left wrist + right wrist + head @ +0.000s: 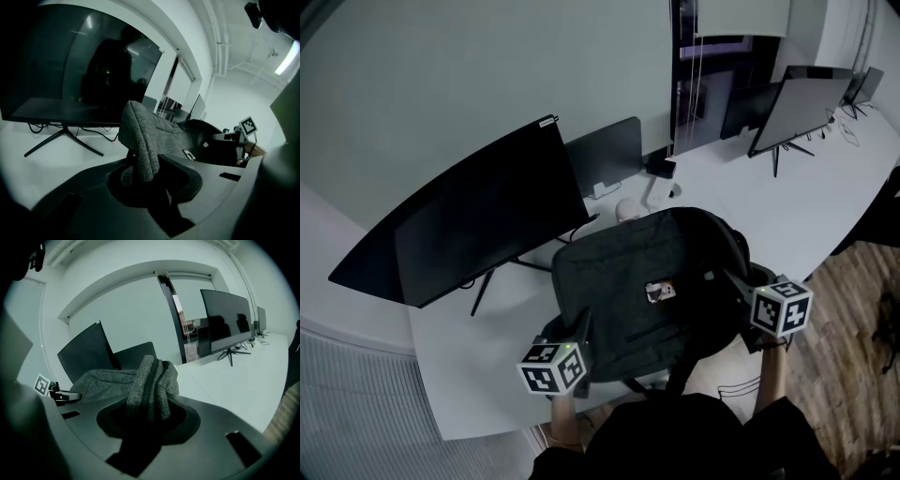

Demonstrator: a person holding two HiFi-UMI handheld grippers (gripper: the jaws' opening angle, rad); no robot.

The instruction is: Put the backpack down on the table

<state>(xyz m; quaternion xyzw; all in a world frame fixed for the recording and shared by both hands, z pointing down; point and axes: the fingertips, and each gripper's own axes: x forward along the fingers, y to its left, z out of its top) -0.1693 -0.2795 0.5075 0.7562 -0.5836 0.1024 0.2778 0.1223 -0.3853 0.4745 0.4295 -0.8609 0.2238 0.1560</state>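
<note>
A dark grey fabric backpack (647,281) lies front-up over the near part of the white table (825,211), with a small label (660,292) on its front. My left gripper (579,330) is shut on a fold of fabric at the backpack's (154,126) left edge; the cloth stands pinched between the jaws of that gripper (140,164). On the backpack's right edge, my right gripper (737,287) is shut on a bunched fold of the backpack (108,378), seen up close in that gripper's (147,404) own view. Whether the bag's underside rests on the table I cannot tell.
A large dark monitor (478,220) stands left of the backpack, a smaller screen (605,155) behind it, and another monitor (797,108) at the far right. A small white object (628,208) sits behind the bag. Straps (680,373) hang over the table's front edge. Wood floor (853,319) lies to the right.
</note>
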